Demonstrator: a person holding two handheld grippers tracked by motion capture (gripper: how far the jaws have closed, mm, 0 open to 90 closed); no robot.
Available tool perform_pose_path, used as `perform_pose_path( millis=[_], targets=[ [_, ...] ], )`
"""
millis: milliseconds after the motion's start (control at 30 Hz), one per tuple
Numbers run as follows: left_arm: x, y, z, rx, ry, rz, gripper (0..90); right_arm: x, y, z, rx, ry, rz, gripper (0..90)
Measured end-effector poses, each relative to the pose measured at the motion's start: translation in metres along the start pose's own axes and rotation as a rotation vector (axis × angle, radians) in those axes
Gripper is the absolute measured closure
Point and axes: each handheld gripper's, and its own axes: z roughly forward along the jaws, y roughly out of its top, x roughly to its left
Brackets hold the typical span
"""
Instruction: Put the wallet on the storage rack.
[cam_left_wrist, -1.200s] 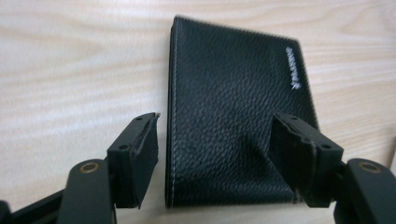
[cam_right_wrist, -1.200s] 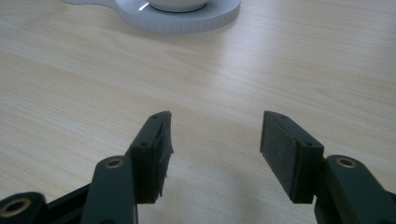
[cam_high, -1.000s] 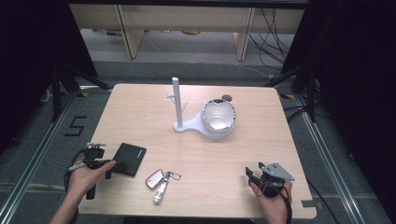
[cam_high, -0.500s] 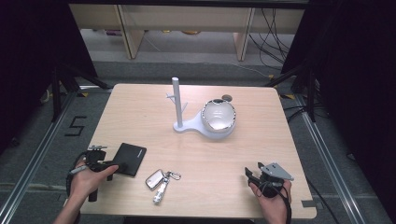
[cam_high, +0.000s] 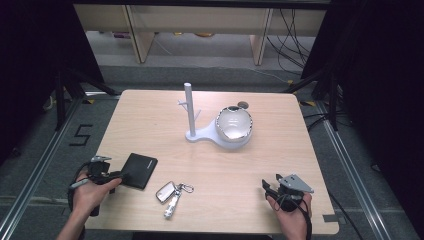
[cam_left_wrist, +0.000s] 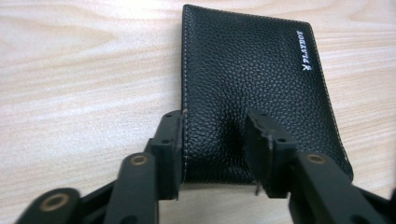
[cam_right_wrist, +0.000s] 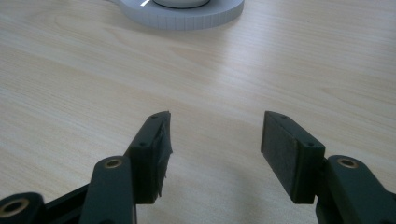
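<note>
Pinching the wallet (cam_left_wrist: 252, 79) near edge at table's (cam_high: 210, 210) 8 o'clock, my left gripper (cam_left_wrist: 212, 144) fingers just closing; I'd squeeze firmly, lift level; right gripper (cam_right_wrist: 215, 149) fingers spread, idle.

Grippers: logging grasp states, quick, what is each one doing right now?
Left gripper: jaws just been closing, pinching the black wallet, leather dented.
Right gripper: open, nothing between its jaws.

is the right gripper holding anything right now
No: in the right gripper view the right gripper has its fingers spread wide with bare table between them.
</note>
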Motion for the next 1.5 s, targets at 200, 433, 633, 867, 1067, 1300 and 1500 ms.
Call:
perform_pose_path(
  millis=[200, 433, 633, 867, 1067, 1300, 1500],
  targets=[
    [0.003, 0.0, -0.002, -0.024, 0.004, 0.065, 79.5, 0.0, 0.0, 0.0, 0.0, 0.001, -0.002, 43.7],
    [0.008, 0.0, -0.002, -0.028, -0.033, 0.033, 83.8, 0.001, 0.0, 0.0, 0.011, 0.003, -0.003, 43.7],
    [0.013, 0.003, -0.007, -0.029, -0.081, 0.001, 85.9, 0.001, 0.0, 0.001, 0.007, 0.009, -0.011, 45.1],
    [-0.001, 0.02, -0.028, -0.125, -0.202, -0.072, 87.5, 0.028, 0.021, -0.005, -0.037, 0.064, -0.152, 51.6],
    [-0.016, 0.036, -0.035, -0.177, -0.289, -0.112, 87.7, 0.096, 0.067, -0.006, -0.074, 0.204, -0.344, 52.1],
    [-0.036, 0.054, -0.036, -0.216, -0.369, -0.151, 87.7, 0.143, 0.09, 0.006, -0.102, 0.295, -0.433, 49.8],
    [-0.06, 0.069, -0.03, -0.224, -0.425, -0.144, 87.6, 0.193, 0.107, 0.023, -0.152, 0.348, -0.512, 44.2]
  ],
)
